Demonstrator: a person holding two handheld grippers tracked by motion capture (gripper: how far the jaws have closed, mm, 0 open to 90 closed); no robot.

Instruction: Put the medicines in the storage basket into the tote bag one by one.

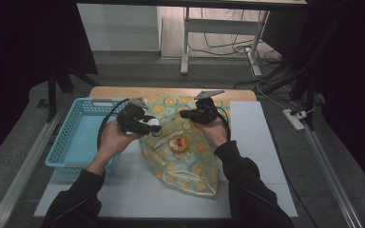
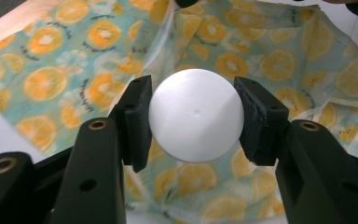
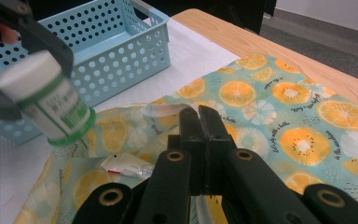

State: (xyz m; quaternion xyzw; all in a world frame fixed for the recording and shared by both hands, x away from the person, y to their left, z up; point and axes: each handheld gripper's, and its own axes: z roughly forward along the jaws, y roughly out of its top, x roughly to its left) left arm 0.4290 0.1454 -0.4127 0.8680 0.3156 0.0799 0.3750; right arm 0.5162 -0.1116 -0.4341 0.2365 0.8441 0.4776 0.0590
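Note:
My left gripper (image 1: 150,123) is shut on a white bottle (image 2: 196,123) with a green label (image 3: 58,105). Its pads press on the two sides of the round white cap. It holds the bottle on its side above the left edge of an orange-slice patterned cloth (image 1: 190,161). My right gripper (image 3: 199,113) has its jaws shut, pinching the cloth's far hem and lifting it into a fold. In the high view the right gripper (image 1: 184,114) is just right of the bottle (image 1: 153,122).
A light blue perforated basket (image 1: 62,142) stands at the left of the white mat (image 1: 261,142). On the cloth lie a small round thing with a red top (image 1: 180,143) and a white sachet (image 3: 126,165). The wooden table edge (image 3: 270,44) runs behind.

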